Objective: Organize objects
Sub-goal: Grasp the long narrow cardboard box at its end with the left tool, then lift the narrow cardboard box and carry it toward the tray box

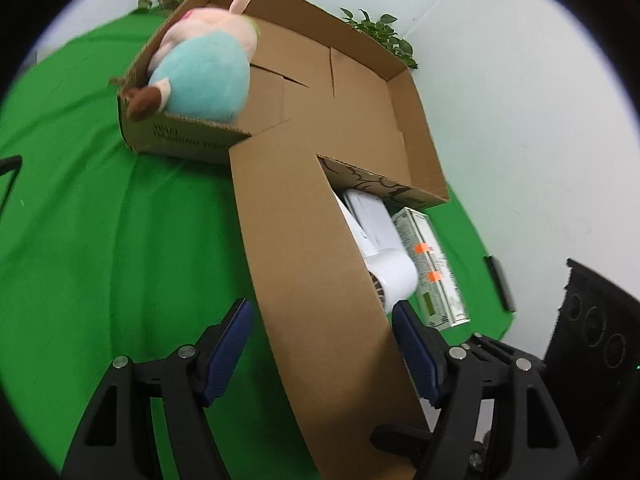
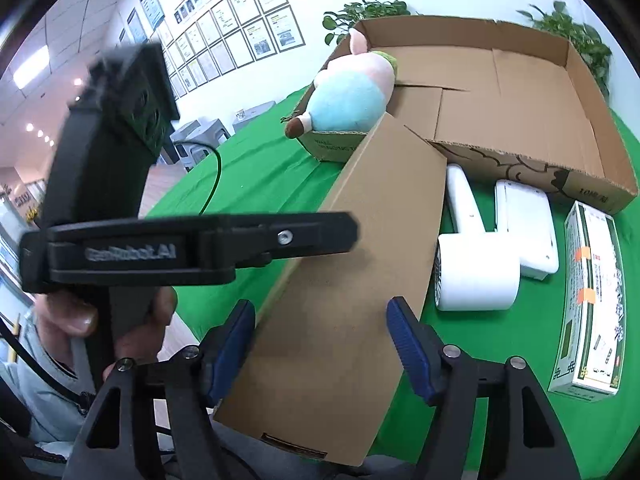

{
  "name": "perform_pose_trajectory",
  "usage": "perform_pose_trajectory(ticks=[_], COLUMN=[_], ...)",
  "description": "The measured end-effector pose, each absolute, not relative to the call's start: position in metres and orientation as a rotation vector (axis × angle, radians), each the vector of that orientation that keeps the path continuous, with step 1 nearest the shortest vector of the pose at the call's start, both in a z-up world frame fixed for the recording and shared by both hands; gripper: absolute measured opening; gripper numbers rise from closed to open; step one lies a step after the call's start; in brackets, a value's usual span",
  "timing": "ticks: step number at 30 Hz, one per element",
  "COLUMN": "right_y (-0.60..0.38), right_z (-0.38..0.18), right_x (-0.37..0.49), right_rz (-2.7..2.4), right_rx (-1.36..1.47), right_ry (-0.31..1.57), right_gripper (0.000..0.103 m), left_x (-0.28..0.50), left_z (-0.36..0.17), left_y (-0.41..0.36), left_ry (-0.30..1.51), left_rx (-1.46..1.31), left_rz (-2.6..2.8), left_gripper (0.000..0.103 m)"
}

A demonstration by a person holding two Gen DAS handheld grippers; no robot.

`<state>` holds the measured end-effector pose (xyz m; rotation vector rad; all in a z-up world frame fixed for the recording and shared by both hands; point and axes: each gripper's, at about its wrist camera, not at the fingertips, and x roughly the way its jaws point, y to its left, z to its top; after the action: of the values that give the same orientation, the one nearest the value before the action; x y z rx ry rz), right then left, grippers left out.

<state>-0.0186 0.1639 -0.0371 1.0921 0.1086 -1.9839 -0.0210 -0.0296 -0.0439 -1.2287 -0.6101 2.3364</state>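
Note:
A shallow open cardboard box (image 1: 360, 92) (image 2: 520, 92) lies on the green cloth, its long front flap (image 1: 304, 248) (image 2: 352, 248) folded out toward me. A pink and teal plush toy (image 1: 204, 72) (image 2: 352, 92) lies in the box's left corner. A white hair dryer (image 1: 384, 256) (image 2: 472, 264), a white flat device (image 2: 524, 224) and a green-white carton (image 1: 432, 268) (image 2: 592, 296) lie outside the box, right of the flap. My left gripper (image 1: 320, 344) is open, its fingers on either side of the flap. My right gripper (image 2: 320, 340) is open, also on either side of the flap.
The left hand-held gripper body (image 2: 120, 200) fills the left of the right wrist view. Potted plants (image 2: 368, 16) stand behind the box. A black cable (image 2: 216, 176) runs over the cloth's left edge. A black device (image 1: 600, 340) sits at right.

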Motion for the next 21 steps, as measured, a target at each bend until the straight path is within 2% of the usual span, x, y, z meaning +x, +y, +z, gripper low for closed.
perform_pose_trajectory(ticks=[10, 17, 18, 19, 20, 21], right_y=[0.164, 0.152, 0.149, 0.147, 0.145, 0.144], right_z=[-0.039, -0.041, -0.041, -0.041, -0.042, -0.042], right_x=[-0.017, -0.018, -0.018, -0.018, -0.019, -0.019], right_rz=[-1.972, -1.895, -1.887, -1.879, -1.879, -1.895], right_rx=[1.097, 1.109, 1.109, 1.114, 1.122, 1.126], right_ry=[0.095, 0.046, 0.045, 0.042, 0.04, 0.041], right_gripper=[0.066, 0.066, 0.066, 0.066, 0.068, 0.072], left_x=[-0.019, -0.011, -0.01, -0.009, -0.009, -0.008], left_z=[-0.052, -0.035, -0.032, -0.03, -0.028, -0.026], left_y=[-0.026, -0.031, -0.033, -0.034, -0.034, -0.035], left_ry=[-0.672, -0.637, -0.647, -0.656, -0.657, -0.664], left_rx=[-1.256, -1.252, -1.251, -1.248, -1.253, -1.249], left_rz=[2.267, 2.332, 2.333, 2.335, 2.336, 2.339], left_gripper=[0.069, 0.06, 0.057, 0.046, 0.016, 0.016])
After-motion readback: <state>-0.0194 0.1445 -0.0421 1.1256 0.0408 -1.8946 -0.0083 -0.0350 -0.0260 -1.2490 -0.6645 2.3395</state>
